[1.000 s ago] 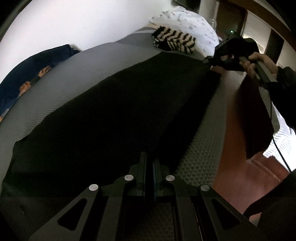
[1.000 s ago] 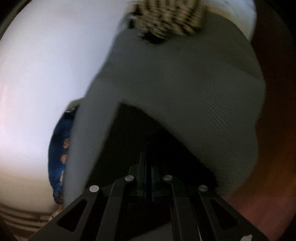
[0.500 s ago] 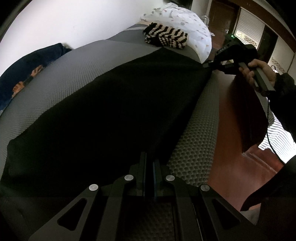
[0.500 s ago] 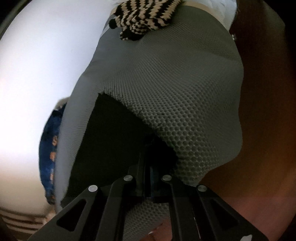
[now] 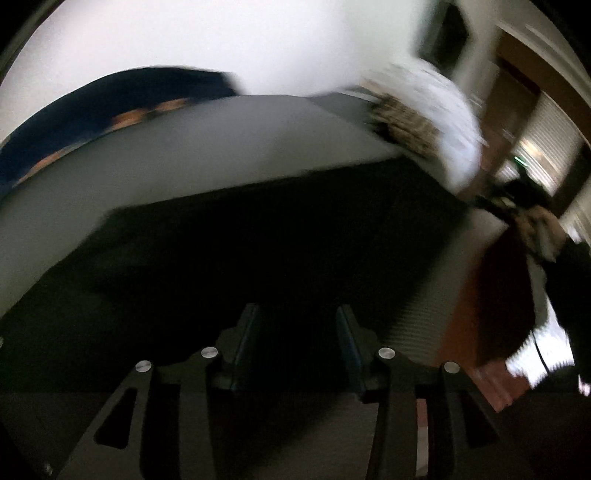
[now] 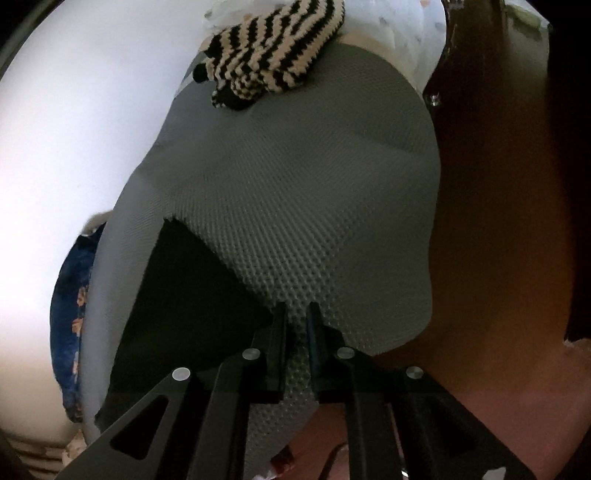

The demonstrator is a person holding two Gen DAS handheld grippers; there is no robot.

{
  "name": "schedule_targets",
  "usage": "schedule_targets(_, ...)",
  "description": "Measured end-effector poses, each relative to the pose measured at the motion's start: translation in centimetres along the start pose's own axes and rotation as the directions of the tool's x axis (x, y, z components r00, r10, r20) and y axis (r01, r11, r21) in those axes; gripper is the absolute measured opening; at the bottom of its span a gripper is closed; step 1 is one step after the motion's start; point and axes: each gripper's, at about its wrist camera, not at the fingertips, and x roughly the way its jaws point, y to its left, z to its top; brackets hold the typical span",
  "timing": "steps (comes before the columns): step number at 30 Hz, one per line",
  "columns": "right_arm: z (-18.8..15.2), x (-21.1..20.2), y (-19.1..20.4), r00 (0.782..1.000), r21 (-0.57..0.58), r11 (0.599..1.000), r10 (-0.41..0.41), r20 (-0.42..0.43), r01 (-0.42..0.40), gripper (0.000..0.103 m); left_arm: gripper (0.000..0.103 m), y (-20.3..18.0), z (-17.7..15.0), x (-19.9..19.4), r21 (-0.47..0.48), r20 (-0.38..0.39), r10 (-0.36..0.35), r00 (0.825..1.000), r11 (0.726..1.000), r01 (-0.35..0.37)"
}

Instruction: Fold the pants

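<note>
1. Lying flat across the grey mesh mattress [image 6: 295,206] are the black pants [image 5: 266,236], with one corner [image 6: 177,295] showing beside the right tongs.
2. The left tongs [image 5: 295,332] are hanging spread wide over the dark cloth, gripping nothing.
3. The right tongs [image 6: 297,314] are sitting slightly parted over bare mattress, empty.
4. A striped knit [image 6: 273,48] is resting near the pillow [image 6: 406,33].

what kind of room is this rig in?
Most likely a bedroom. The black pants lie spread on a grey textured mattress against a white wall, with a white patterned pillow and a striped knit item at the far end. A wooden bed frame runs along the side.
</note>
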Motion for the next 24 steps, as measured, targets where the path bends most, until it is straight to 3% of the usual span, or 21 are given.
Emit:
schedule_targets(3, -0.4, -0.5, 4.2, 0.999, -0.116, 0.993, 0.038, 0.011, -0.037, 0.015, 0.045, 4.5, -0.4, -1.7, -0.139, 0.039, 0.143, 0.989, 0.981, -0.137)
schedule_targets(5, -1.3, 0.0, 8.4, 0.995, -0.217, 0.971, 0.098, -0.029, -0.102, 0.024, 0.045, 6.7, -0.9, -2.7, -0.201, 0.057, 0.210, 0.976, 0.960, -0.195)
schedule_targets(8, -3.5, 2.0, 15.7, 0.975, -0.359, 0.909, 0.174, -0.140, -0.214, 0.028, 0.045, 9.6, -1.8, -4.2, -0.276, 0.068, 0.301, 0.951, 0.922, -0.272)
schedule_targets(10, -5.3, 3.7, 20.7, 0.948, -0.437, 0.849, 0.211, -0.237, -0.298, 0.028, 0.045, 10.8, -2.5, -4.8, -0.309, 0.072, 0.340, 0.938, 0.902, -0.303)
schedule_targets(14, -9.9, 7.4, 31.0, 0.858, -0.535, 0.700, 0.228, -0.461, -0.474, 0.033, 0.045, 13.6, -4.0, -6.4, -0.362, 0.067, 0.415, 0.907, 0.858, -0.366)
schedule_targets(17, -14.4, 10.4, 38.5, 0.768, -0.575, 0.567, 0.174, -0.617, -0.590, 0.041, 0.045, 15.7, -5.6, -7.6, -0.398, 0.057, 0.447, 0.893, 0.830, -0.390)
schedule_targets(21, -19.2, 13.8, 44.6, 0.697, -0.596, 0.459, 0.075, -0.713, -0.659, 0.043, 0.045, 17.8, -7.4, -8.6, -0.434, 0.033, 0.458, 0.888, 0.807, -0.400)
schedule_targets(22, -20.5, 14.9, 45.9, 0.674, -0.595, 0.434, 0.039, -0.737, -0.676, 0.048, 0.045, 18.2, -7.9, -8.7, -0.440, 0.027, 0.455, 0.890, 0.805, -0.398)
schedule_targets(24, -22.0, 16.5, 47.4, 0.650, -0.593, 0.414, -0.003, -0.760, -0.691, 0.051, 0.045, 18.4, -8.4, -8.9, -0.442, 0.041, 0.422, 0.906, 0.820, -0.363)
